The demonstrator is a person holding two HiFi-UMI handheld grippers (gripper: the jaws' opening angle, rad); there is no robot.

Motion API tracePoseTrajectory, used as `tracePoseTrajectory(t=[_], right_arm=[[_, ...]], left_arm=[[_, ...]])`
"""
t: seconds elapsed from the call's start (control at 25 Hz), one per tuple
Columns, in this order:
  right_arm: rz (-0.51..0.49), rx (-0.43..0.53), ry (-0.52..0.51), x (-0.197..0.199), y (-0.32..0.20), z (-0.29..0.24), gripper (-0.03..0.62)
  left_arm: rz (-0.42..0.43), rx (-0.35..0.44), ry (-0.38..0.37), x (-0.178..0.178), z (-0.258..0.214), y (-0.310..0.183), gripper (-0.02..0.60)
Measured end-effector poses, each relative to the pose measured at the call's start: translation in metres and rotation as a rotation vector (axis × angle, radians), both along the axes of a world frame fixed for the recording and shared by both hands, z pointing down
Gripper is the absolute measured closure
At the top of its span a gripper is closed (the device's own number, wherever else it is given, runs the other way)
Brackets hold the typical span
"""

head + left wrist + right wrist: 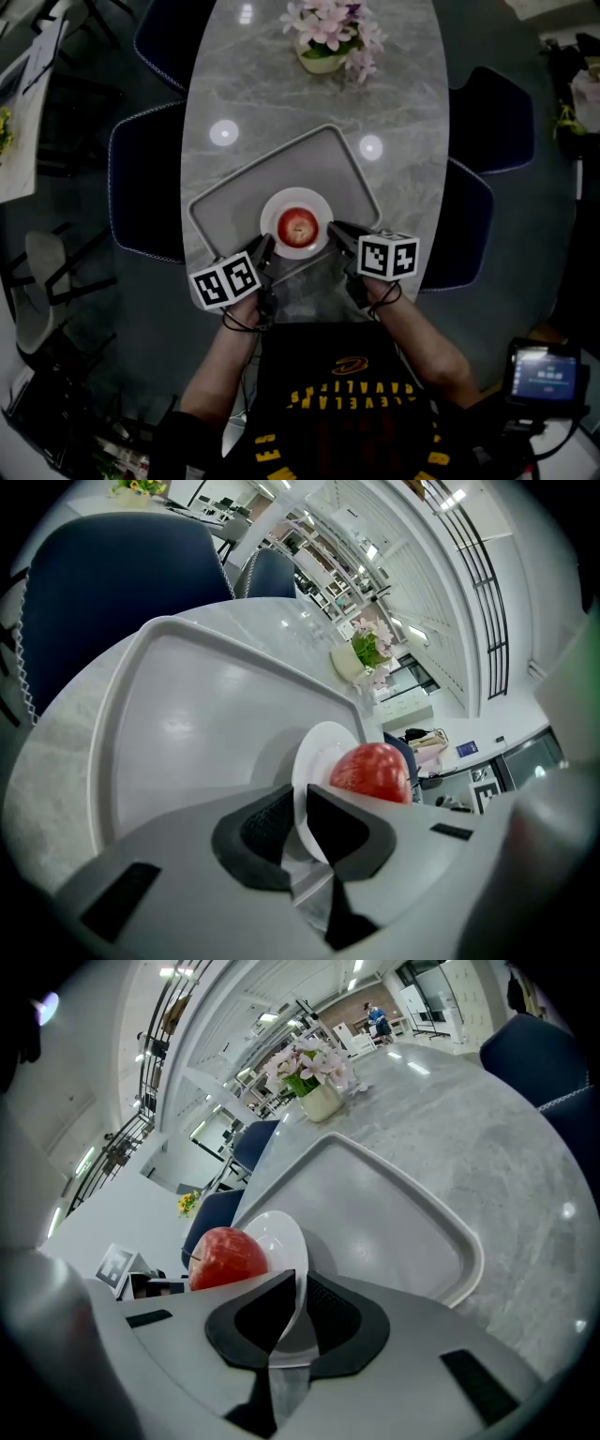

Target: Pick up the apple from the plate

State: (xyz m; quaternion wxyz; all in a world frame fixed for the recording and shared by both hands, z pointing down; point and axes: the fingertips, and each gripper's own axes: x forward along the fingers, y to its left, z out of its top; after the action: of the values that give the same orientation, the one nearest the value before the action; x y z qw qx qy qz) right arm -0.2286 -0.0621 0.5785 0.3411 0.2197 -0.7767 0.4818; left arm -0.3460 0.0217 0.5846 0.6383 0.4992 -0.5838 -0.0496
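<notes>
While both my tools pinch the plate (272,208), the red apple (298,226) sits untouched at its middle, over the near part of the gray tray (225,202) on the marble table (281,84). My left gripper (298,822) has its jaws drawn narrow onto the plate's near-left rim, and my right gripper (298,1312) clamps the near-right rim the same way. Neither holds the fruit. To do this well, I judge I should let one side go, say the right, spread those jaws wide, come over the apple and close across its broadest part. The left can steady the plate so it does not slide or tip. A round, smooth apple may roll off if I squeeze off-center.
</notes>
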Motion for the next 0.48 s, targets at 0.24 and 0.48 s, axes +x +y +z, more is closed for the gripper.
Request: tracePoseTrajectory(t=[0.24, 0.48], right_arm=[[0.024, 0.003, -0.029, 0.021, 0.005, -0.010, 0.551], [0.047, 0.016, -0.050, 0.057, 0.011, -0.020, 0.551]], left_arm=[[0.013, 0.000, -0.009, 0.022, -0.009, 0.005, 0.534], [0.036, 0.012, -0.019, 0.053, -0.019, 0.006, 0.534]])
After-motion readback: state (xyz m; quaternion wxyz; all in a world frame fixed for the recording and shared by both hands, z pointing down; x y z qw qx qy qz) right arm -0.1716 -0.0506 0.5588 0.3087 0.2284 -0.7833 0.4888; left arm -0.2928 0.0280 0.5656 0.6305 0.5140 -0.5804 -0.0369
